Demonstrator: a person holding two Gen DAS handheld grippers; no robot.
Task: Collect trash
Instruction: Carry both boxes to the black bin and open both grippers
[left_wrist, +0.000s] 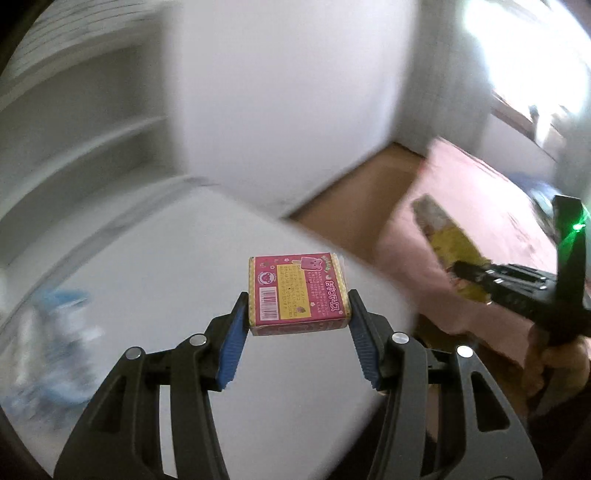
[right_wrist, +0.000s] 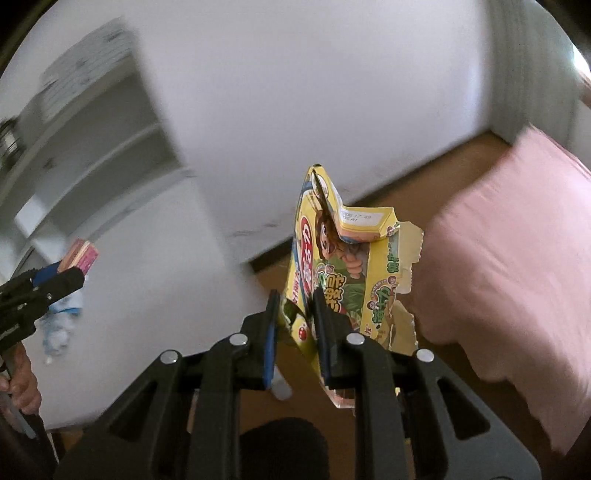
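Note:
My left gripper (left_wrist: 298, 302) is shut on a small pink box (left_wrist: 297, 291) with a barcode and yellow label, held above the white table (left_wrist: 166, 280). The box also shows in the right wrist view (right_wrist: 79, 256), in the left gripper (right_wrist: 59, 277). My right gripper (right_wrist: 293, 295) is shut on a torn yellow snack carton (right_wrist: 347, 266), held upright above the wooden floor. The carton shows blurred in the left wrist view (left_wrist: 448, 243), with the right gripper (left_wrist: 465, 269) at its lower end.
A crumpled blue-and-white wrapper (left_wrist: 55, 343) lies on the table's left side; it also shows in the right wrist view (right_wrist: 59, 325). White shelves (left_wrist: 74, 122) stand at the back left. A pink bedcover (right_wrist: 509, 266) is at the right, brown floor (left_wrist: 369, 192) between.

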